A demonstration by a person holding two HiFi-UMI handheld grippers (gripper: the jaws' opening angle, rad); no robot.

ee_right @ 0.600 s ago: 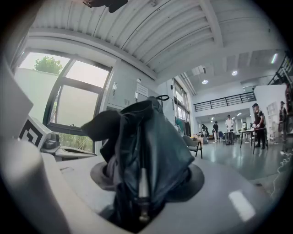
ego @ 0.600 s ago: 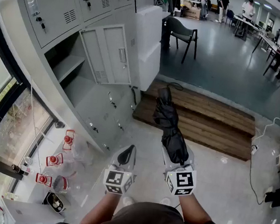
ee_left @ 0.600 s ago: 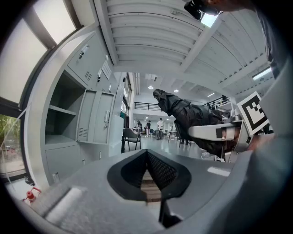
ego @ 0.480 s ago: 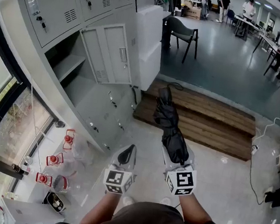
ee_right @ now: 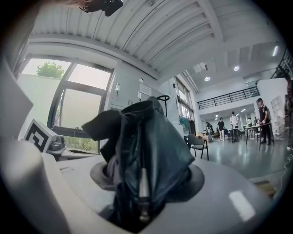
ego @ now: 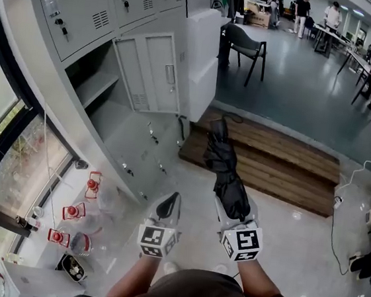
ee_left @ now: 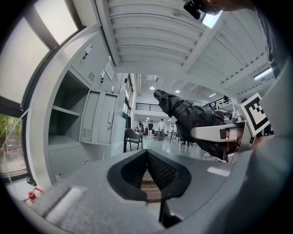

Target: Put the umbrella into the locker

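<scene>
On the left the locker (ego: pixel 89 87) stands open, its door (ego: pixel 155 71) swung out rightward. The left gripper (ego: pixel 167 207) is clenched and empty. The right gripper (ego: pixel 233 206) grasps the folded umbrella (ego: pixel 222 162), which points over bare floor toward a wooden platform (ego: pixel 290 164).

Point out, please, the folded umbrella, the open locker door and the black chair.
folded umbrella (ego: pixel 225 176): head view, middle of its black canopy.
open locker door (ego: pixel 147 72): head view, centre of the door panel.
black chair (ego: pixel 249 48): head view, its seat.
</scene>
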